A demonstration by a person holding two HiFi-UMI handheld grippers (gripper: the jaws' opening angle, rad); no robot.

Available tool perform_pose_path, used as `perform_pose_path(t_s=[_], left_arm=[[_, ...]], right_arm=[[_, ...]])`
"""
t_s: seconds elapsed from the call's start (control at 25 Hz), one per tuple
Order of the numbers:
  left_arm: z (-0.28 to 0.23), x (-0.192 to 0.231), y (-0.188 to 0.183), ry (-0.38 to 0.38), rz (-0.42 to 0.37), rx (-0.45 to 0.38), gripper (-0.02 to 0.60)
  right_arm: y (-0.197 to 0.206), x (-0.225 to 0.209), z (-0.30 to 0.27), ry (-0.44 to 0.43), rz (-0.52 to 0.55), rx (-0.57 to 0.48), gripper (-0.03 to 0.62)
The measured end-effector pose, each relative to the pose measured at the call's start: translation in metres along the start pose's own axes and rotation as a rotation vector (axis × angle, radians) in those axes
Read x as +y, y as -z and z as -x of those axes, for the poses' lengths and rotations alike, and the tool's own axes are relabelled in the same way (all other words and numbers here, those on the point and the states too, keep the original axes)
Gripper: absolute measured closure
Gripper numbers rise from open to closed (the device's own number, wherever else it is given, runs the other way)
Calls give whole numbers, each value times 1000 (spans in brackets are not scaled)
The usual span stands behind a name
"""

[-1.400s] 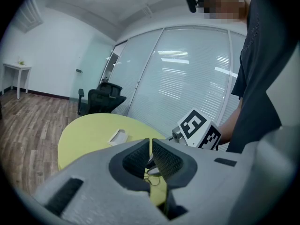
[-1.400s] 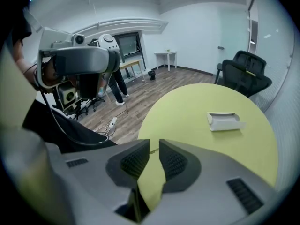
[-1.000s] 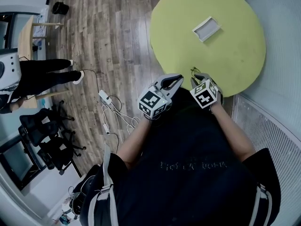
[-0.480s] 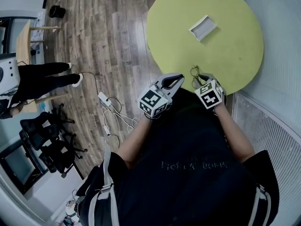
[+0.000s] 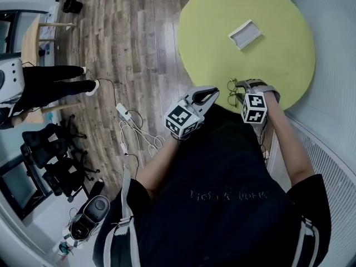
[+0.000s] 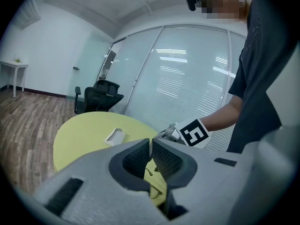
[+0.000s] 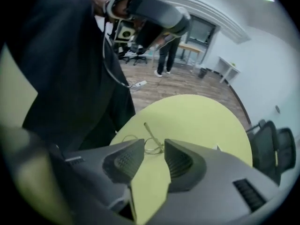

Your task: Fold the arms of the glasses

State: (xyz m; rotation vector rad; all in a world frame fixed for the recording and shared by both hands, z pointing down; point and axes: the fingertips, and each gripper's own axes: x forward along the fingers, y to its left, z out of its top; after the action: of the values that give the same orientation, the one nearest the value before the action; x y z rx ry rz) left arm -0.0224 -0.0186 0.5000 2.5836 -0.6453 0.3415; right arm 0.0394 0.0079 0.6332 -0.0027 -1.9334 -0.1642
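White tray (image 5: 244, 33), poss. case, glasses (image 5: 232, 92) well apart

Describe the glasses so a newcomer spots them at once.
Find the round yellow-green table. At its near edge, just ahead of the right gripper, lie the glasses. They are thin wire, unlike the flat white tray farther in.

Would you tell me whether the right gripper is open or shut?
Open: the right gripper has its jaws apart, the glasses just beyond them.

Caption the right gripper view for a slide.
Open right gripper lined up on thin-framed glasses lying on a yellow-green table.
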Motion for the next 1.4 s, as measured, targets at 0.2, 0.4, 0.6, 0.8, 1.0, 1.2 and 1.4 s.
perform_pose_path(t_s=[0.2, 0.4, 0.6, 0.8, 1.0, 1.2, 1.4], left_arm=[[6, 1, 2, -23, 11, -1, 548], [13, 4, 5, -39, 27, -6, 548], [12, 3, 3, -33, 28, -9, 548], [3, 2, 4, -13, 22, -5, 548], [-5, 1, 5, 0, 22, 4, 548], [-5, -4, 4, 8, 27, 8, 548], [-2, -4, 2, -4, 30, 11, 548]], right_arm=[[0, -8, -19, -11, 194, 31, 486], [8, -6, -27, -28, 195, 45, 545], [22, -14, -19, 33, 73, 90, 556], [46, -22, -10, 124, -170, 157, 556], [63, -22, 0, 170, -332, 165, 556], [59, -10, -3, 142, -286, 131, 556], [51, -7, -13, 129, -258, 123, 556]])
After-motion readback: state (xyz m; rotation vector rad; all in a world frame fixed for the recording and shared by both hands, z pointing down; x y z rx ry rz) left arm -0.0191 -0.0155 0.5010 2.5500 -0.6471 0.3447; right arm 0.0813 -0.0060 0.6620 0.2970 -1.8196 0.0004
